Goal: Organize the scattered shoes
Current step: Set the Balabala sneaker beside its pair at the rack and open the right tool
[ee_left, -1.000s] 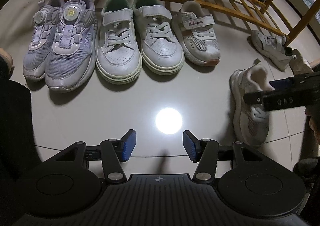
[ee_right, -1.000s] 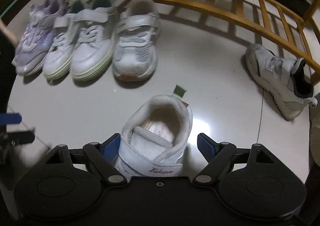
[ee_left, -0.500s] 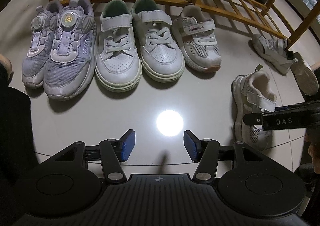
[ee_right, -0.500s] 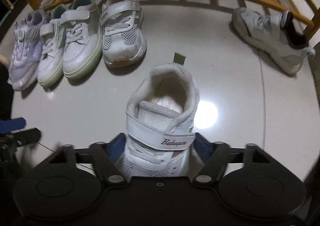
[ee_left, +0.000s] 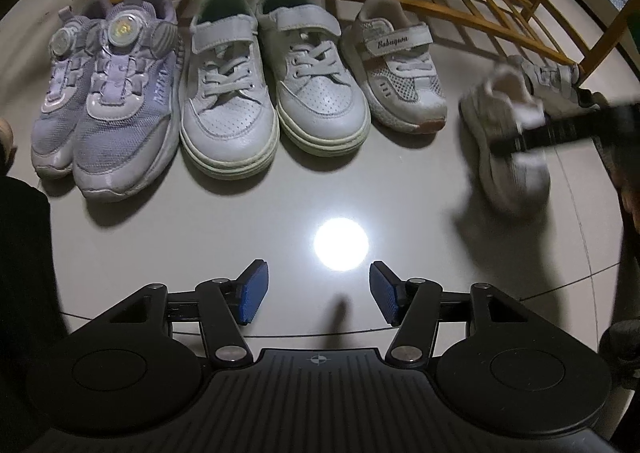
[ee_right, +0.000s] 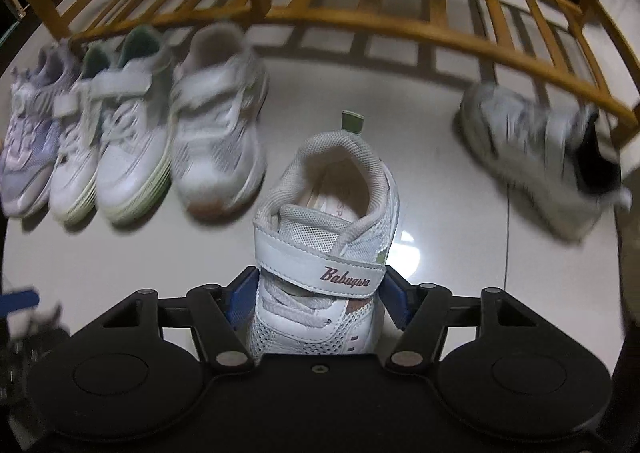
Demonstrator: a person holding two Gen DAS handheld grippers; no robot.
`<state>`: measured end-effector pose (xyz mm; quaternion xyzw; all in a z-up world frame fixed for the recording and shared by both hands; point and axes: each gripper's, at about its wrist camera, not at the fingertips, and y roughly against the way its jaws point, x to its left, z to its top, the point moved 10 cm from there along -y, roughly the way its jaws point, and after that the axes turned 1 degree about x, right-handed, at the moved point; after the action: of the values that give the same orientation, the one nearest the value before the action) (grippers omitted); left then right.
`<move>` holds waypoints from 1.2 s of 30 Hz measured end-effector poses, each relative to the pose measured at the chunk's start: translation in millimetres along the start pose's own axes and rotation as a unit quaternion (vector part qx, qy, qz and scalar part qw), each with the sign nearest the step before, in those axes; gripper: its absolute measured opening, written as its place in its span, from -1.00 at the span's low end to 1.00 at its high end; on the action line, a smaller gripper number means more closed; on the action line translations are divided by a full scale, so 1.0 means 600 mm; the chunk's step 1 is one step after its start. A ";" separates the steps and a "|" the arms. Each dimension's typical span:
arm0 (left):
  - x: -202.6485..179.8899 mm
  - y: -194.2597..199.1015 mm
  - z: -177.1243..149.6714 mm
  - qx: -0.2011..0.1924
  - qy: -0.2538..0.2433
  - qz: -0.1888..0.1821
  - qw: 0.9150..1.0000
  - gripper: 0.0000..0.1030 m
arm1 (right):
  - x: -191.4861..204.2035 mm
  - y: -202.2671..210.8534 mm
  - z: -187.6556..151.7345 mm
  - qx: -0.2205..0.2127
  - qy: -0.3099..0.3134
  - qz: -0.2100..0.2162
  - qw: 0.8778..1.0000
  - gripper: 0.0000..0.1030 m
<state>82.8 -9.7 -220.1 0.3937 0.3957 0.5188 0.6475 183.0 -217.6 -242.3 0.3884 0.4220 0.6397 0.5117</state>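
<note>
My right gripper (ee_right: 318, 299) is shut on a white mesh strap shoe (ee_right: 324, 237), heel pointing away, held above the floor; the same shoe (ee_left: 508, 133) shows blurred at the right of the left wrist view. Along the wooden rail stand a purple pair (ee_left: 108, 93), a white lace-up pair (ee_left: 272, 93) and a single matching white strap shoe (ee_left: 400, 69). The held shoe is to the right of that single shoe (ee_right: 218, 137). My left gripper (ee_left: 318, 297) hangs open over bare floor in front of the row, nothing between its blue pads.
A white and black shoe (ee_right: 540, 157) lies on its own at the right by the rail. The orange wooden rail (ee_right: 360, 21) runs behind all the shoes. A bright lamp reflection (ee_left: 340, 245) sits on the glossy tiles. A dark shape fills the left edge.
The right gripper has closed on the strap shoe, lifted it and carried it toward the row. The left gripper has moved slightly closer to the shoes and stays open.
</note>
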 end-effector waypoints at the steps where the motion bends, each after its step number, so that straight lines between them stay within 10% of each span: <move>1: 0.000 -0.002 0.000 0.001 0.000 -0.001 1.000 0.11 | -0.003 -0.007 0.014 -0.005 0.002 0.001 1.000 0.32; 16: 0.007 -0.030 -0.012 0.019 0.003 -0.003 1.000 0.12 | 0.037 -0.036 0.107 -0.060 0.096 0.041 0.993 0.33; 36: 0.001 -0.032 -0.018 0.022 0.001 0.001 1.000 0.12 | -0.124 0.093 0.058 -0.112 -0.028 0.002 0.993 0.36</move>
<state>79.8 -11.3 -242.1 0.4077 0.4070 0.5107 0.6382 209.8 -292.6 -182.8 0.3470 0.3325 0.6727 0.5626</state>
